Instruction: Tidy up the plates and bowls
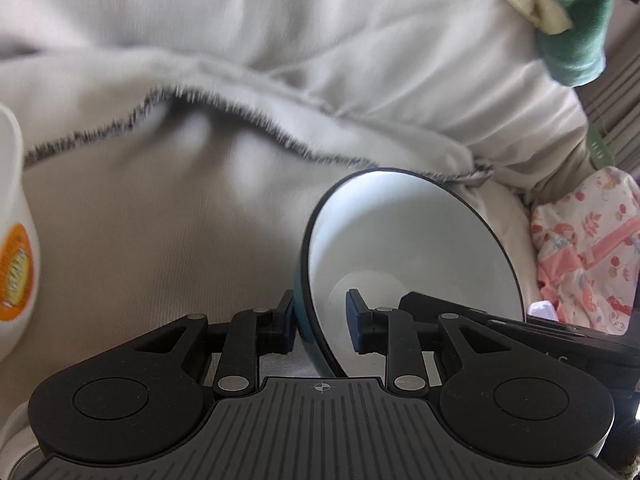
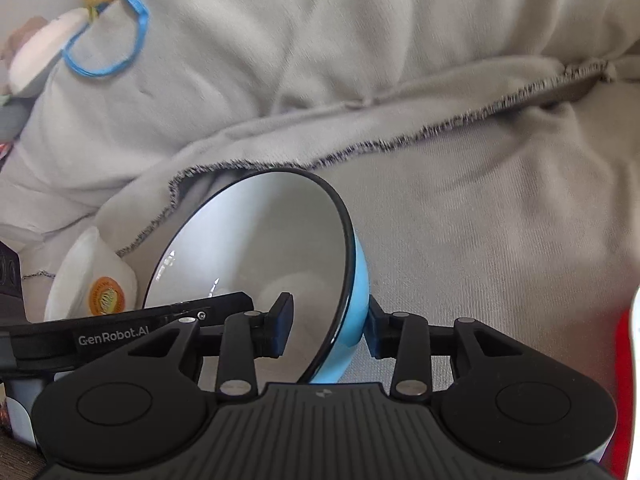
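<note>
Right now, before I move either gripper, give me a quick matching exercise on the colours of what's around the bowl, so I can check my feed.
Things:
1. bowl's outer wall
2. label on the white tub
3. patterned cloth
4. bunched cloth at the top right of the left wrist view

Colours:
a. green
b. light blue
c. orange
d. pink floral on white

Pairs: 1-b, 2-c, 3-d, 4-a
</note>
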